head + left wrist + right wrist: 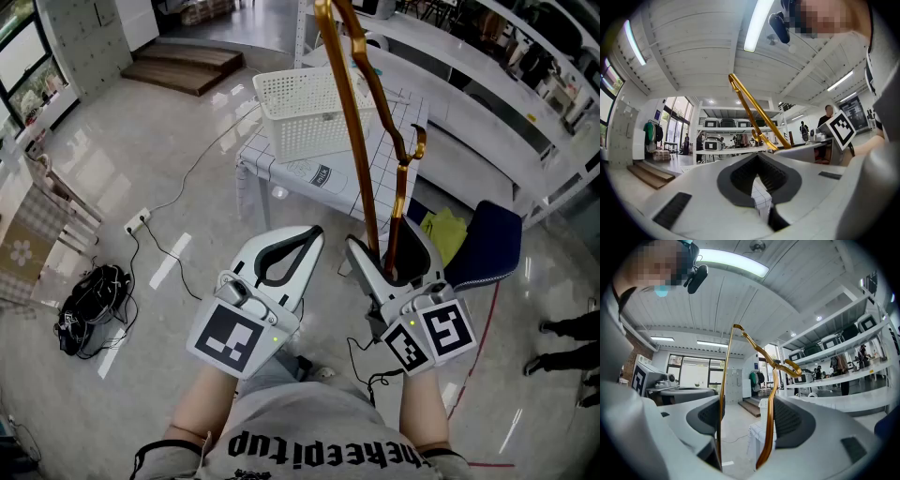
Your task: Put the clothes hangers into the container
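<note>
Near the person's body, right of centre, the right claw point(389, 247) grips a golden-brown curved clothes hanger point(354, 122); in the right gripper view its jaws stand wide, each pad pressed on one of the hanger's two limbs point(773, 394), so the right claw point(745, 408) is closed on a broad thing, not empty; the hanger rises steeply and leans toward the far side. Just left of it the left claw point(309, 234) has its jaws together on nothing, as its own view confirms point(758, 157), with the hanger point(754, 112) crossing beyond it. Farther off, a white perforated plastic basket point(309, 108) sits on a table with a white grid-patterned cloth point(375, 178), well apart from the hanger's held end. I judge the step to be the carry; next the right claw must reach over the basket's rim, lower the hanger inside, then open.
</note>
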